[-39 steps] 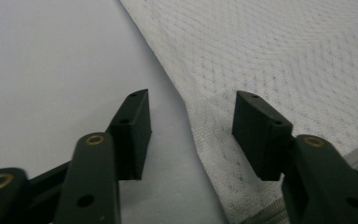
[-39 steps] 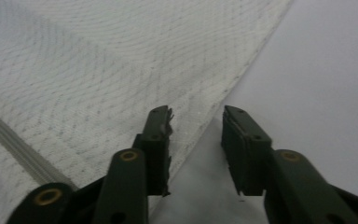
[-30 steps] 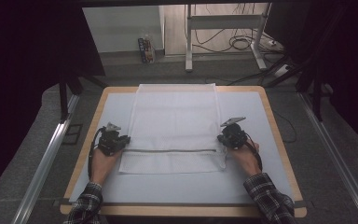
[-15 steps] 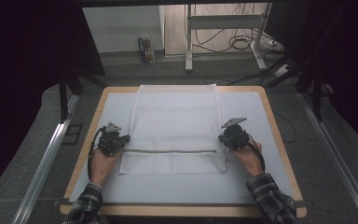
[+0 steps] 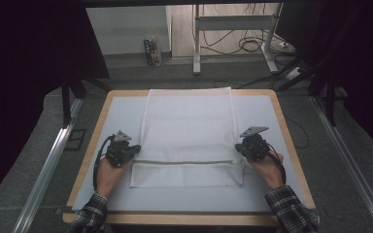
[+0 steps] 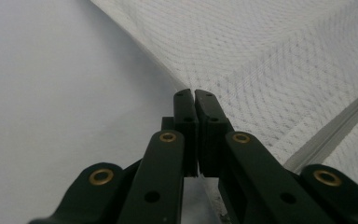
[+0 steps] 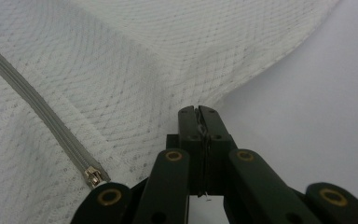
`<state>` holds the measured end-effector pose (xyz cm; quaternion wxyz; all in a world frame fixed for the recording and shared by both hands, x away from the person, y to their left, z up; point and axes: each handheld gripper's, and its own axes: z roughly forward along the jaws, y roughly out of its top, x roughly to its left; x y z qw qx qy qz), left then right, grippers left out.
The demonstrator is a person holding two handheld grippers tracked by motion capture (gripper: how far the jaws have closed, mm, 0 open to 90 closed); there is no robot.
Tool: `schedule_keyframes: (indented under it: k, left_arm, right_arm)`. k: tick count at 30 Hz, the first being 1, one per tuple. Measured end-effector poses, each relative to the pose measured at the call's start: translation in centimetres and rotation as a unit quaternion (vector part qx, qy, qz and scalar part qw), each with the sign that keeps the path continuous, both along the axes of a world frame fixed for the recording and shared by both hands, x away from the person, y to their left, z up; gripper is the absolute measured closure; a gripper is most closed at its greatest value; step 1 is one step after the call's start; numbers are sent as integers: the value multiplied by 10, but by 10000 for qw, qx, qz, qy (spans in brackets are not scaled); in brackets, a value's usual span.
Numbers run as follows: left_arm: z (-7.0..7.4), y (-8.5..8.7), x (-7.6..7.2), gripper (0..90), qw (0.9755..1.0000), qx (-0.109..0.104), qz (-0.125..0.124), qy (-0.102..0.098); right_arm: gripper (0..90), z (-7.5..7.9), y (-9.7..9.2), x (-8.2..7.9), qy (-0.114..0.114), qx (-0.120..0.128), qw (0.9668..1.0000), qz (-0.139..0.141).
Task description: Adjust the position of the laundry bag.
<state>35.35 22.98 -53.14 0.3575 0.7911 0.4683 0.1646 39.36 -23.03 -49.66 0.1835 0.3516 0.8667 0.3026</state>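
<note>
Both claws were clamped tight on the white mesh bag (image 5: 188, 133), one at each side edge. In the high view the left gripper (image 5: 132, 150) sat at the lower left of the bag, level with the grey zipper (image 5: 187, 162), and the right gripper (image 5: 240, 149) sat opposite at the lower right, each held in a hand (image 5: 108, 172) rising from the bottom of the frame. In the left gripper view the jaws met with no gap on the bag's edge at the centre of the frame, mesh spreading to the upper right and bare surface to the left. In the right gripper view the jaws pinched a thin fold of mesh at centre, with the zipper pull (image 7: 94, 177) at lower left. The bag lay flat in the middle of the pale mat on the table (image 5: 291, 141), its far edge reaching the table's top edge. Open mat ran down both sides and along the bottom of the frame.
</note>
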Motion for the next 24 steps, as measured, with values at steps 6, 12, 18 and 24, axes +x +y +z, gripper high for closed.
schedule_keyframes:
  k: [6,12,18,24]
  left_arm:
    - [4,-3,-10,888,9999,-45,-148,11]
    - [6,-6,-17,886,9996,-11,-270,59]
    - [10,-10,-29,887,9991,17,-405,96]
    - [13,-18,-40,887,9983,260,-503,129]
  right_arm:
    - [880,3,-8,-7,65,101,9999,23]
    - [879,7,-12,-18,33,94,9999,91]
    - [880,9,-18,-29,59,105,9999,66]
    - [880,10,-22,-43,75,75,9999,90]
